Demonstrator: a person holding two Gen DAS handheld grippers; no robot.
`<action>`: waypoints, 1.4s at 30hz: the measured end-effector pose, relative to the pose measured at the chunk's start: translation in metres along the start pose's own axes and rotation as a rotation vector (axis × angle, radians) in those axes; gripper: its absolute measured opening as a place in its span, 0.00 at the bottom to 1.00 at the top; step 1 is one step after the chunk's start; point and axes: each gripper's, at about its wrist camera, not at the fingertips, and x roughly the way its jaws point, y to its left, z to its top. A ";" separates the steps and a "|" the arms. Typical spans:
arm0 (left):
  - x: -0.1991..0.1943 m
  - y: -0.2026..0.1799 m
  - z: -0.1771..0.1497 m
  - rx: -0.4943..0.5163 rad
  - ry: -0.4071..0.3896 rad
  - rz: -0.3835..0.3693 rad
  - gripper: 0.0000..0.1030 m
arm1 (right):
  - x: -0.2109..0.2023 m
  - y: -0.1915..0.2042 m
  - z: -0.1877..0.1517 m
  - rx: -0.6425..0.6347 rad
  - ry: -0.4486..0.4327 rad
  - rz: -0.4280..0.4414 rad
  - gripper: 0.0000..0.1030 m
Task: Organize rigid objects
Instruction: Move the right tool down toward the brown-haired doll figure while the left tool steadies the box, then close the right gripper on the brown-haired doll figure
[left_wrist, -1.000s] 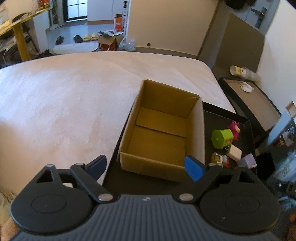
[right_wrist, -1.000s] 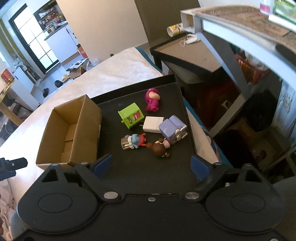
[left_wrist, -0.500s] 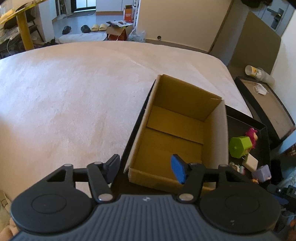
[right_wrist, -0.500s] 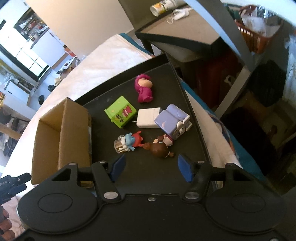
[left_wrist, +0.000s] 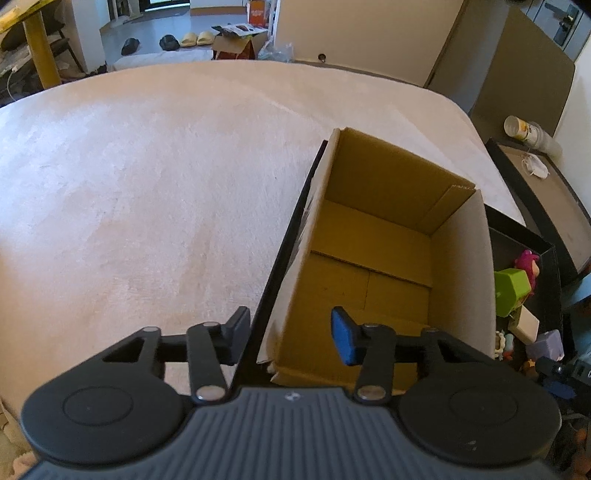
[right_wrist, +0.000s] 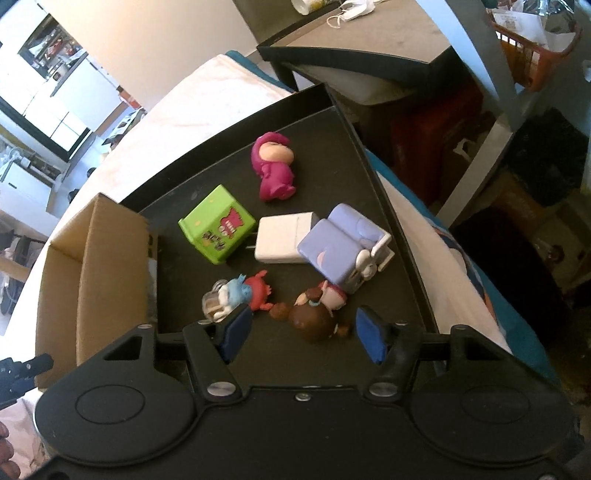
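Right gripper (right_wrist: 303, 332) straddling brown-haired figurine (right_wrist: 314, 321) on black tray (right_wrist: 399, 236), pads clear; cardboard box (right_wrist: 107, 266) at left.

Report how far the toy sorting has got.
Nothing is packed yet: the cardboard box is empty. Neither gripper holds anything. The left gripper straddles the box's near left wall; the right gripper is open around the brown-haired doll. All six toys are still on the black tray.

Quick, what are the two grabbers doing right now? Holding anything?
Left gripper: open, holding nothing, straddling the cardboard box wall, jaws just closing.
Right gripper: open, empty, around the brown-haired doll.
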 end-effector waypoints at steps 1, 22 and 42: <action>0.002 0.000 0.001 0.004 0.005 -0.004 0.42 | 0.001 -0.002 0.001 0.015 0.001 0.009 0.61; 0.017 -0.001 0.001 0.080 0.030 0.003 0.11 | 0.024 0.003 0.001 -0.005 0.013 -0.007 0.52; -0.001 0.009 -0.030 0.071 0.032 -0.056 0.11 | 0.006 0.008 -0.006 -0.010 0.020 0.057 0.23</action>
